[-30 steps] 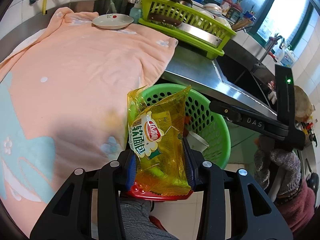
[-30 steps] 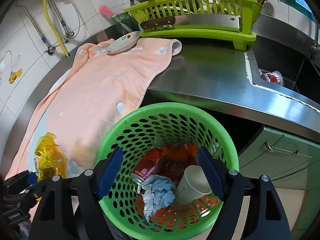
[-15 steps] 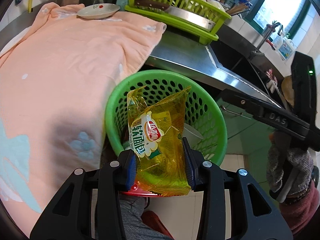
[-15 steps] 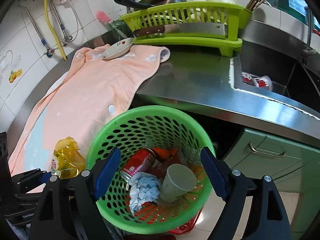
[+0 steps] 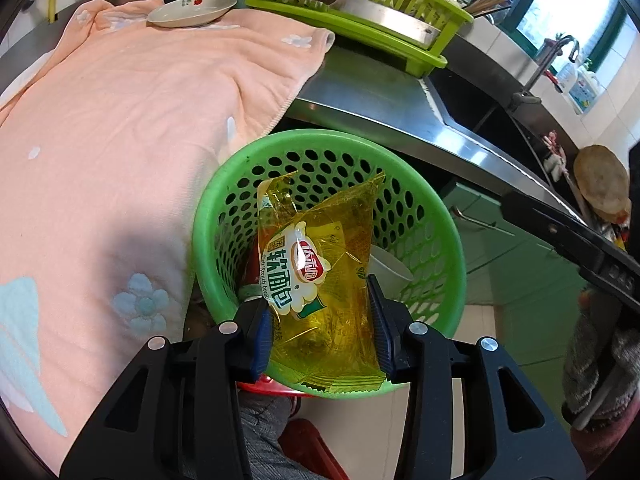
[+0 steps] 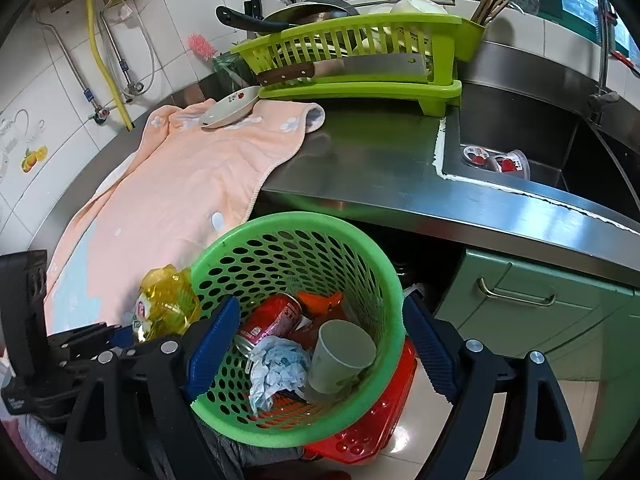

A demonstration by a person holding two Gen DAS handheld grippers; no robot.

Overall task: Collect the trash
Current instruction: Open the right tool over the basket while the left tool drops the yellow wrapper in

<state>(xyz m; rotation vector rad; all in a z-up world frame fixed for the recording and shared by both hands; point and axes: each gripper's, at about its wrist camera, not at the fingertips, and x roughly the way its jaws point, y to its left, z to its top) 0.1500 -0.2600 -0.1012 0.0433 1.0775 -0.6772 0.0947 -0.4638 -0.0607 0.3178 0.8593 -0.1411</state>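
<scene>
item: crinkled yellow transparent bread wrapper [image 5: 320, 276], pinched between the blue pads of the left gripper [image 5: 318, 332]. a second ago it hung over the peach flowered towel [image 5: 132, 120] with the round green perforated plastic basket [image 5: 436, 216] off to the side; now it hangs over the basket's mouth, lower end near the near rim. drop looks close: jaws are opening slightly, though the pads appear to press the wrapper yet.

left gripper: tilted steeply down, wrapper upright between its fingers.

right gripper [image 6: 320, 348]: empty, jaws spread wide outside the basket's walls, touching nothing i can make out; it has drawn back a little, widening.

basket contents: red drink can [image 6: 272, 318], crumpled pale paper [image 6: 276, 372], white paper cup [image 6: 340, 354], orange wrapper [image 6: 320, 304].
</scene>
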